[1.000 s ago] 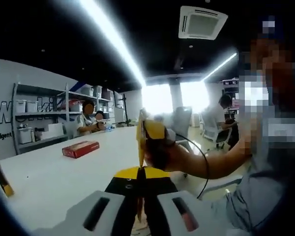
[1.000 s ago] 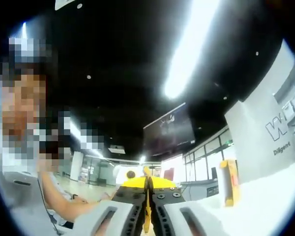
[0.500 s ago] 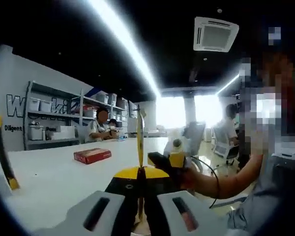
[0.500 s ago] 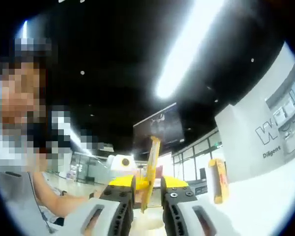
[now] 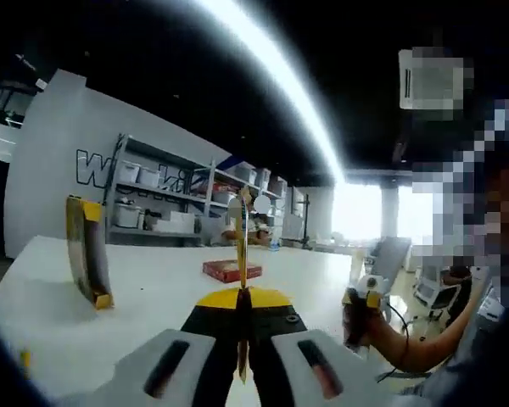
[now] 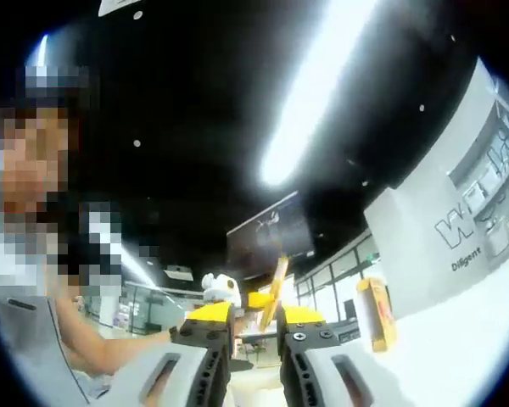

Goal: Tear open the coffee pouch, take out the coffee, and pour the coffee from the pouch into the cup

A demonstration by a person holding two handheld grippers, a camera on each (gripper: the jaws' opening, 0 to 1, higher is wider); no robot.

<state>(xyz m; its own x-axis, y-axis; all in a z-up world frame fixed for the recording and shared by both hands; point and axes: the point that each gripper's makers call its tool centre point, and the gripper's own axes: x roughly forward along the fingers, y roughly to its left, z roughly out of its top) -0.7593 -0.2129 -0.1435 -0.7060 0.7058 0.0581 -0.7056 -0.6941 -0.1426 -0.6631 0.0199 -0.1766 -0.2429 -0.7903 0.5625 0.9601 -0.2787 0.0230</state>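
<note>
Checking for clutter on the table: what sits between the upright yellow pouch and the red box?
Nothing. In the left gripper view, bare white table separates the yellow pouch from the red box.

A second ago the right gripper (image 6: 253, 326) had its jaws pressed together on the coffee pouch (image 6: 275, 292); now they stand apart, with the pouch's thin edge leaning between them (contact cannot be told). In the left gripper view, the right gripper (image 5: 362, 307) has dropped from up beside the pouch (image 5: 240, 254) to low at the right, well clear of it.
</note>
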